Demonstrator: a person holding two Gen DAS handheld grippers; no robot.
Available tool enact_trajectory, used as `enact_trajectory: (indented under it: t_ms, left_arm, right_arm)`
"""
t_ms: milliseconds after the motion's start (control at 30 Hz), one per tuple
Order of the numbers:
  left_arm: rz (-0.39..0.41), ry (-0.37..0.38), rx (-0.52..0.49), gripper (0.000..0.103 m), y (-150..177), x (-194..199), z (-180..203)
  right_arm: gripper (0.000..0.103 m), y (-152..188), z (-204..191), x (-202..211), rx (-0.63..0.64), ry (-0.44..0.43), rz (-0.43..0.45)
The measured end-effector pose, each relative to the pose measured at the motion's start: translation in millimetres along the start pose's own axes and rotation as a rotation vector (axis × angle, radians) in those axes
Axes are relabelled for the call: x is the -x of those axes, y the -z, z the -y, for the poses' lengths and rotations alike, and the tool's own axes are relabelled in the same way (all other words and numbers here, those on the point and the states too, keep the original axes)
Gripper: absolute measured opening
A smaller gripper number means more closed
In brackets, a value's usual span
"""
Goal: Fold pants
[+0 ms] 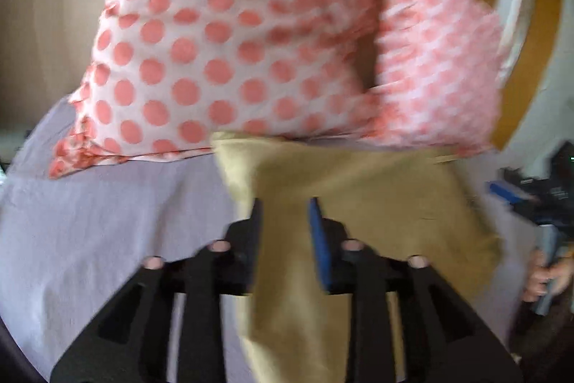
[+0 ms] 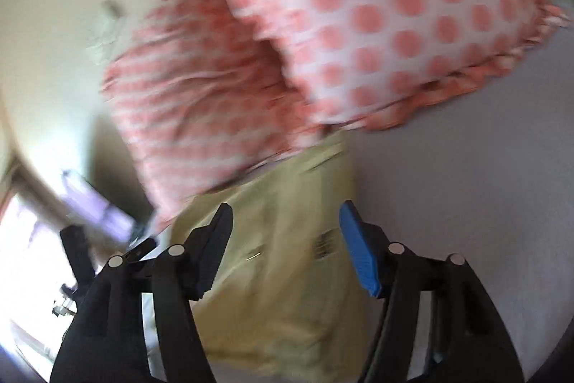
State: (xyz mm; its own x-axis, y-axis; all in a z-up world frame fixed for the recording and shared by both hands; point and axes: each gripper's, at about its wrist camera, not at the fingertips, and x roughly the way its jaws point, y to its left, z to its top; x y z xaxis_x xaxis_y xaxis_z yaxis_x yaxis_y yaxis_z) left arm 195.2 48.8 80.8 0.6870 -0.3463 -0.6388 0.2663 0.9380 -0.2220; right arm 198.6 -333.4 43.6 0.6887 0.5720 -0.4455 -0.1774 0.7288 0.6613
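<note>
**Khaki pants between both grippers on the bed**

The left gripper [image 1: 285,203] has khaki pants [image 1: 358,203] running between its narrowly parted fingers; whether it pinches the cloth cannot be told through the blur. The right gripper [image 2: 285,214] stands wide apart, released, above the pants [image 2: 287,221]. The pants lie on the lilac sheet [image 1: 107,221], their far end against two pink-dotted pillows [image 1: 222,34]. No writing is readable. Only the left view shows a hand [image 1: 545,275] holding the other gripper, at the sheet's right edge.
</note>
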Motion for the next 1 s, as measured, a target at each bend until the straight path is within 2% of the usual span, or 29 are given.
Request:
enact_trajectory:
  t_ms: [33,100,167,200,233,267,300,333,367,400,433,500,533,633,700,800,900,1000]
  left_arm:
    - [-0.02,0.054,0.01,0.044,5,-1,7]
    - [-0.117,0.095,0.034,0.045,15,-22,16]
    - [-0.232,0.04,0.047,0.045,25,-54,20]
    - [-0.229,0.025,0.045,0.042,29,-58,20]
    - [-0.202,0.004,0.031,0.042,29,-57,24]
    - [-0.21,-0.034,0.015,0.043,31,-51,31]
    - [-0.203,-0.051,0.005,0.051,34,-41,36]
    - [-0.186,-0.059,-0.004,0.062,38,-31,40]
    - [-0.163,-0.072,-0.018,0.069,45,-17,44]
    - [-0.13,-0.125,-0.041,0.084,59,5,52]
    - [-0.121,-0.169,-0.052,0.092,67,11,55]
    - [-0.109,-0.276,-0.08,0.099,93,35,63]
    - [-0.113,-0.296,-0.073,0.101,107,43,67]
    - [-0.159,-0.26,-0.013,0.101,138,53,65]
    - [-0.169,-0.272,0.003,0.101,149,53,65]
    - [-0.186,-0.352,-0.018,0.101,159,50,68]
    - [-0.177,-0.341,-0.01,0.101,162,52,66]
    - [-0.157,-0.328,-0.006,0.101,165,56,64]
  right_arm:
    - [0.067,3,-5,-3,0.014,-0.012,-0.023]
    - [0.087,11,-10,-21,0.024,0.013,-0.101]
    - [0.089,15,-2,-38,-0.025,0.087,-0.163]
    - [0.089,16,4,-46,-0.058,0.106,-0.191]
    - [0.089,17,0,-44,-0.055,0.11,-0.174]
    - [0.089,18,-4,-38,-0.05,0.165,-0.167]
    - [0.089,22,-15,-25,-0.022,0.224,-0.16]
    - [0.09,29,-25,-13,0.014,0.222,-0.14]
    - [0.096,36,-33,-1,0.045,0.223,-0.121]
    - [0.102,47,-40,13,0.072,0.239,-0.103]
    - [0.102,59,-50,24,0.1,0.272,-0.087]
    - [0.102,89,-67,42,0.164,0.35,-0.071]
    - [0.102,104,-70,47,0.192,0.371,-0.066]
    - [0.102,148,-84,42,0.277,0.469,-0.088]
    - [0.102,160,-92,26,0.309,0.495,-0.105]
    - [0.102,173,-95,13,0.356,0.557,-0.113]
    - [0.102,181,-92,3,0.355,0.597,-0.14]
    - [0.102,185,-91,5,0.348,0.617,-0.12]
